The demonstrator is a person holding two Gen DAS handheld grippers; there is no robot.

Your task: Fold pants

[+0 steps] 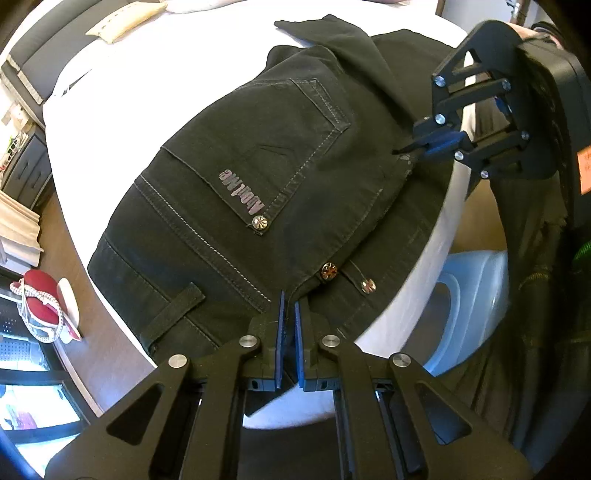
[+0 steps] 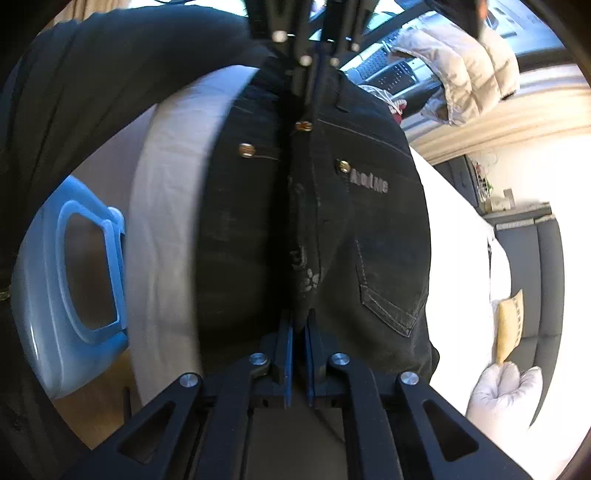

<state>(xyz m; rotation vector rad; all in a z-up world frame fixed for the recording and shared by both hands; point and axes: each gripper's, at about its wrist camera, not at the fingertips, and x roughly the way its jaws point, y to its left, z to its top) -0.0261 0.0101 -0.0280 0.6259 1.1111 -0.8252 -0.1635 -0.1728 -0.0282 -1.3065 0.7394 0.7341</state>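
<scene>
Black jeans (image 1: 280, 177) lie on a white bed (image 1: 155, 92), folded lengthwise with a back pocket and grey lettering facing up. My left gripper (image 1: 289, 299) is shut on the waistband edge near the metal studs. My right gripper (image 1: 400, 149) is shut on the crotch seam at the near edge of the bed. In the right wrist view the jeans (image 2: 373, 236) stretch away from my right gripper (image 2: 299, 317), which pinches a raised ridge of fabric. My left gripper (image 2: 314, 70) holds the far end of that ridge.
A pale blue plastic basket (image 2: 55, 280) stands on the wooden floor beside the bed. A cream pillow (image 1: 122, 20) lies at the bed's far end by a grey headboard. A red shoe (image 1: 44, 295) sits on shelves to the left.
</scene>
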